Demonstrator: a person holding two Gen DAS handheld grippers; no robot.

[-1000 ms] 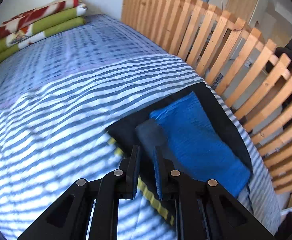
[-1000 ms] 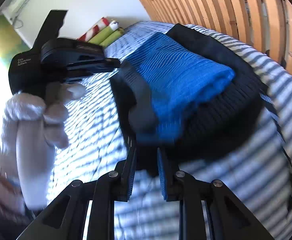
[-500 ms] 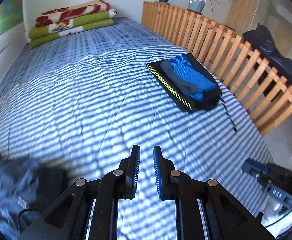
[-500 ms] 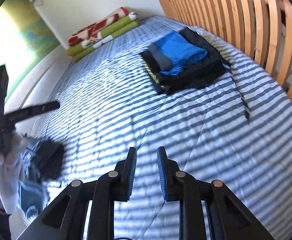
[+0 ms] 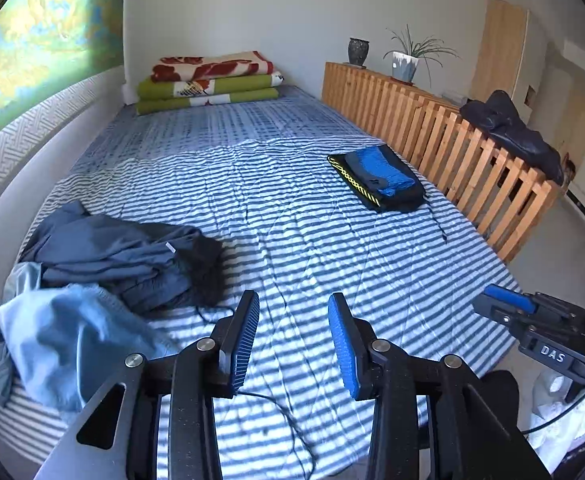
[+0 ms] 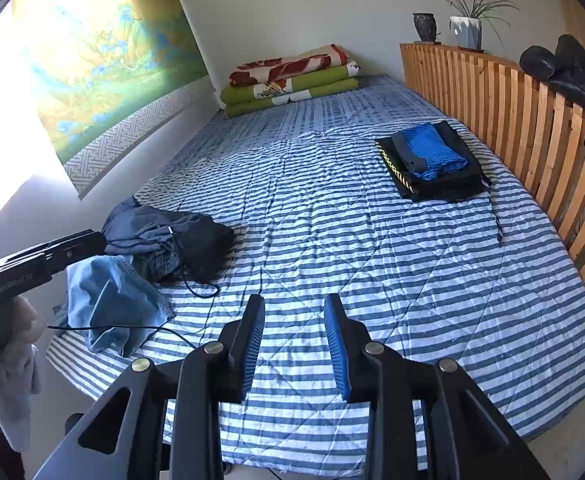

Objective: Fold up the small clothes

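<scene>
A folded stack of black, grey and blue clothes lies on the striped bed near the wooden rail. A loose heap of dark grey-blue clothes and a light blue garment sits at the bed's left front. My left gripper is open and empty above the bed's front edge. My right gripper is open and empty too, and it also shows at the right of the left wrist view.
A slatted wooden rail runs along the bed's right side, with a dark jacket draped over it. Folded blankets lie at the far end. Thin black cables trail across the front.
Both grippers have pulled back from the folded stack to the bed's front edge, and both have gone from nearly shut to open. The loose heap has come into view.
</scene>
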